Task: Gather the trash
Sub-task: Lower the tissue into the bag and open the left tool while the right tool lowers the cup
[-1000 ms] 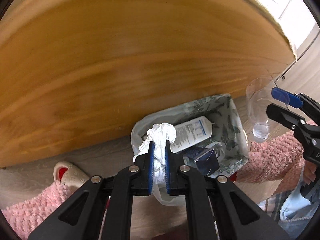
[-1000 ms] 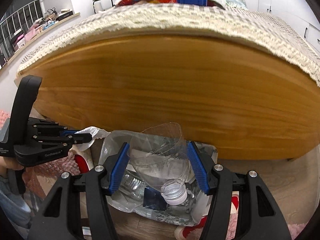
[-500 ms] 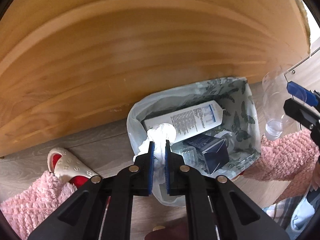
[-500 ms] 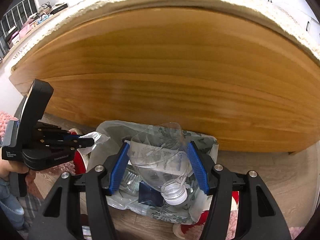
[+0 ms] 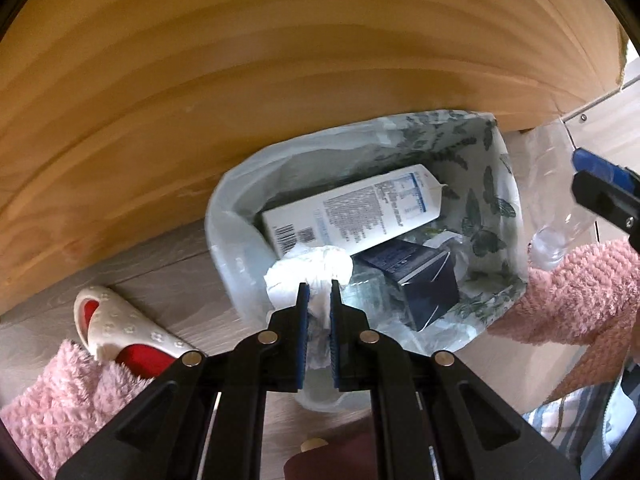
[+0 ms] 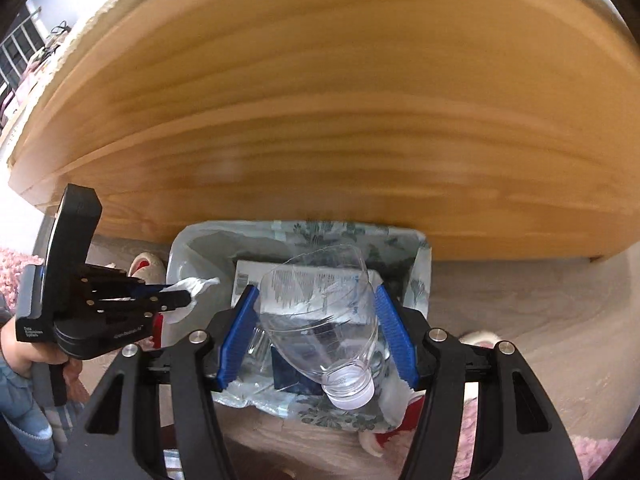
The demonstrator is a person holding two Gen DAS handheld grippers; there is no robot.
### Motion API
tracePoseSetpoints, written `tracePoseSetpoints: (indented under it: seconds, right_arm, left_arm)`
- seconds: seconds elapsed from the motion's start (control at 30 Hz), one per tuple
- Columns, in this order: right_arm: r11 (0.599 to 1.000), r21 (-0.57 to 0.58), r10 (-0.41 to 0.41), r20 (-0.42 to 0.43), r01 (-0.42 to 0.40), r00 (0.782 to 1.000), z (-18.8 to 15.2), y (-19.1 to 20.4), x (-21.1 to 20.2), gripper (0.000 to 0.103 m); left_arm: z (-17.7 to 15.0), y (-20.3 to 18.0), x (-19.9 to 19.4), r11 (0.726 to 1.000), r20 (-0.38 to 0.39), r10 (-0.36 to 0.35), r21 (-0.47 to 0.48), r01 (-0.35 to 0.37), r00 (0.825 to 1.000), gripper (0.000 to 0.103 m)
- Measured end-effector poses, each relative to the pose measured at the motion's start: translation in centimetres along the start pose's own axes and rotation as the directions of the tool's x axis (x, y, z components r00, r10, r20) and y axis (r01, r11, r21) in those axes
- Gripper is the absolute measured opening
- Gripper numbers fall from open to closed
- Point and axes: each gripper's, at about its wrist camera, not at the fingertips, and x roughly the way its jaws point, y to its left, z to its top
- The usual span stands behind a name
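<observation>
One tissue (image 5: 310,270), one bottle (image 6: 320,312)

The left hand-held gripper (image 5: 316,292) is pointing steeply down, jaws pinching nearly together; the right hand-held gripper (image 6: 316,316) is clamping wide.

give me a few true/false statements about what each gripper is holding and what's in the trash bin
1. The left gripper is shut on a crumpled white tissue. True.
2. The right gripper is empty. False: it is shut on a clear plastic bottle piece, cap end toward the camera.
3. The trash bin already holds a white carton and a dark blue box. True.
4. The bin stands in the middle of open floor. False: it sits right beside a wooden panel.
5. The tissue lies at the bottom of the bin. False: it is held in the left gripper over the bin's near edge.
</observation>
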Motion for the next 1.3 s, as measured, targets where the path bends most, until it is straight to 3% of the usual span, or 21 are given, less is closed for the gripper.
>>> tracePoseSetpoints:
  seconds: [0.17, 0.37, 0.73, 0.97, 1.3]
  right_arm:
    - [1.000, 0.008, 0.020, -0.102, -0.019, 0.995, -0.6, -0.3, 2.7, 0.059]
    - [1.000, -0.031, -0.007, -0.117, 0.004, 0.993, -0.8, -0.1, 4.6, 0.059]
    - [0.997, -0.044, -0.065, -0.197, 0.057, 0.978, -1.7, -0.7, 6.9, 0.059]
    - [0.998, -0.030, -0.054, -0.193, 0.049, 0.980, -1.8, -1.0, 7.3, 0.060]
    - [0.997, -0.046, -0.079, -0.262, 0.069, 0.962, -2.5, -0.9, 8.9, 0.060]
  left_arm:
    - [0.4, -1.4, 1.3, 0.999, -0.011, -0.020, 0.044, 0.021, 1.000, 0.007]
    - [0.4, -2.1, 1.8, 0.996, -0.029, -0.021, 0.082, 0.024, 0.999, 0.009]
    - [0.5, -1.7, 1.6, 0.998, -0.038, -0.028, 0.063, 0.030, 0.999, 0.013]
    - [0.5, -1.8, 1.5, 0.998, -0.040, -0.028, 0.063, 0.031, 0.999, 0.013]
    - [0.4, -1.8, 1.7, 0.998, -0.049, -0.022, 0.064, 0.025, 0.999, 0.013]
